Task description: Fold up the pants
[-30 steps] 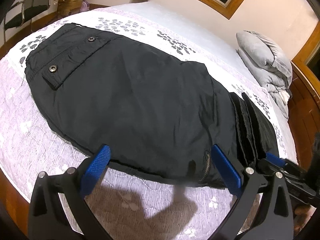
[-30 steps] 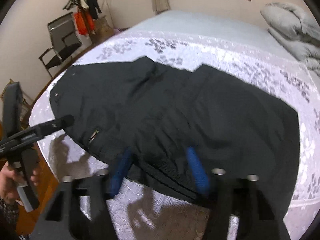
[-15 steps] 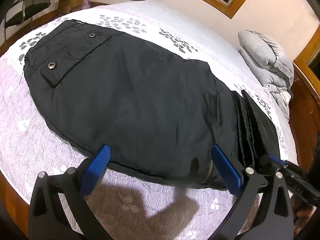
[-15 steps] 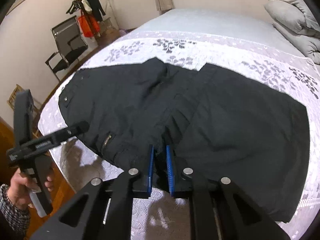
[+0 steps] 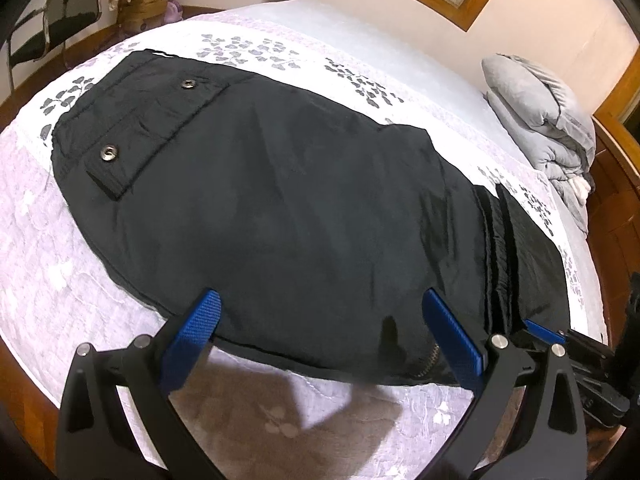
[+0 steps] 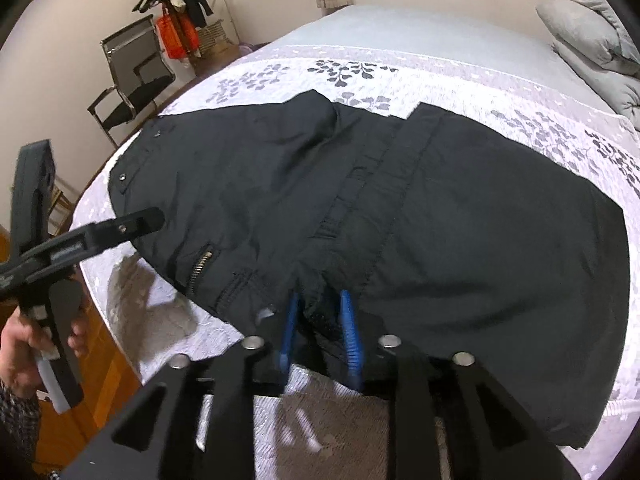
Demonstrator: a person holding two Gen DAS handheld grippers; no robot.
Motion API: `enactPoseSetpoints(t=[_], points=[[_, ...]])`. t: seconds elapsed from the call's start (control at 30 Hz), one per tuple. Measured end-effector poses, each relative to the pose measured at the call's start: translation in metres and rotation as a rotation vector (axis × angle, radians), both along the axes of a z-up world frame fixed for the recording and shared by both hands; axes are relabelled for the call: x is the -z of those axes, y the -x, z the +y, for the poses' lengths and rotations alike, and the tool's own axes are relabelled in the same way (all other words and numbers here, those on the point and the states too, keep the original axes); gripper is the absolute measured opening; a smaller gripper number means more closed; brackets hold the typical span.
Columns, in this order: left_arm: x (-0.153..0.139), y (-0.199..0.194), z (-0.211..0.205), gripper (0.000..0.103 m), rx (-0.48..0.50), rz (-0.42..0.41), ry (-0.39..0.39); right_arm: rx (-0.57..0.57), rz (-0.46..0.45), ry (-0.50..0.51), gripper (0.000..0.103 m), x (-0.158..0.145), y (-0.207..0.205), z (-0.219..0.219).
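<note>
Black pants [image 5: 280, 208] lie folded across the white patterned bed [image 5: 48, 248], snap pocket to the left and stacked hems [image 5: 500, 248] at the right. My left gripper [image 5: 320, 296] hangs open over the near edge of the pants, nothing between its blue pads. In the right wrist view my right gripper [image 6: 318, 312] sits at the near edge of the pants [image 6: 460, 220], jaws opening, with a bunched fold of the black fabric still between its fingers [image 6: 288, 328]. The left gripper [image 6: 120, 224] shows there at the left, held by a hand [image 6: 20, 344].
A folded grey quilt [image 5: 548, 120] lies at the bed's far right. An office chair [image 6: 128, 84] and a coat rack [image 6: 172, 4] stand by the wall past the left side. The wooden bed frame [image 5: 616, 184] runs along the right edge.
My right gripper closed onto the near edge of the pants, then its jaws spread a little. The left gripper stayed open in nearly the same spot.
</note>
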State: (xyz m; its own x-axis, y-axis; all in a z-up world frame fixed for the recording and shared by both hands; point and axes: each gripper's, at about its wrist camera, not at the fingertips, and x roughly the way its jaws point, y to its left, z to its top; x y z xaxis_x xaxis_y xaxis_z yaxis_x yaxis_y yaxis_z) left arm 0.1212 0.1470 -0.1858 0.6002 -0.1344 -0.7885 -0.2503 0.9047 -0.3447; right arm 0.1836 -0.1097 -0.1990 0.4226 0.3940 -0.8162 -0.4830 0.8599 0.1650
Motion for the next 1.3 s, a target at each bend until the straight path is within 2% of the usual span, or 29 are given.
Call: enactPoseSetpoints(t=[0.23, 0.43, 0.53, 0.6, 0.73, 0.83, 0.93, 1.03, 1.1, 1.2, 1.3], points=[[-0.009, 0.008, 0.045, 0.1, -0.08, 0.027, 0.008, -0.002, -0.052, 0.012, 0.025, -0.011, 0.003, -0.005], [-0.007, 0.02, 0.093, 0.1, -0.216, 0.043, 0.079, 0.013, -0.069, 0.016, 0.028, -0.016, 0.002, -0.014], [-0.002, 0.026, 0.112, 0.1, -0.276, 0.051, 0.124, 0.057, -0.062, -0.004, 0.035, -0.021, -0.002, -0.031], [-0.001, 0.03, 0.122, 0.1, -0.31, 0.049, 0.159, 0.103, -0.062, -0.015, 0.035, -0.025, -0.006, -0.051], [0.003, 0.034, 0.141, 0.1, -0.341, 0.034, 0.191, 0.22, -0.073, -0.006, 0.036, -0.029, -0.018, -0.091], [0.009, 0.03, 0.147, 0.1, -0.347, 0.036, 0.221, 0.282, -0.05, 0.015, 0.037, -0.02, -0.028, -0.113], [0.014, 0.027, 0.149, 0.1, -0.352, 0.026, 0.256, 0.283, -0.003, 0.068, 0.038, 0.003, -0.037, -0.114], [0.017, 0.025, 0.149, 0.1, -0.359, 0.022, 0.276, 0.269, -0.015, 0.106, 0.043, 0.013, -0.038, -0.107], [0.018, 0.025, 0.149, 0.1, -0.362, 0.024, 0.283, 0.264, -0.016, 0.109, 0.046, 0.013, -0.038, -0.105], [0.016, 0.026, 0.154, 0.1, -0.376, 0.015, 0.293, 0.264, -0.02, 0.047, 0.046, 0.001, -0.031, -0.113], [0.016, 0.03, 0.165, 0.1, -0.423, -0.008, 0.309, 0.295, -0.041, 0.031, 0.047, -0.009, -0.023, -0.125]])
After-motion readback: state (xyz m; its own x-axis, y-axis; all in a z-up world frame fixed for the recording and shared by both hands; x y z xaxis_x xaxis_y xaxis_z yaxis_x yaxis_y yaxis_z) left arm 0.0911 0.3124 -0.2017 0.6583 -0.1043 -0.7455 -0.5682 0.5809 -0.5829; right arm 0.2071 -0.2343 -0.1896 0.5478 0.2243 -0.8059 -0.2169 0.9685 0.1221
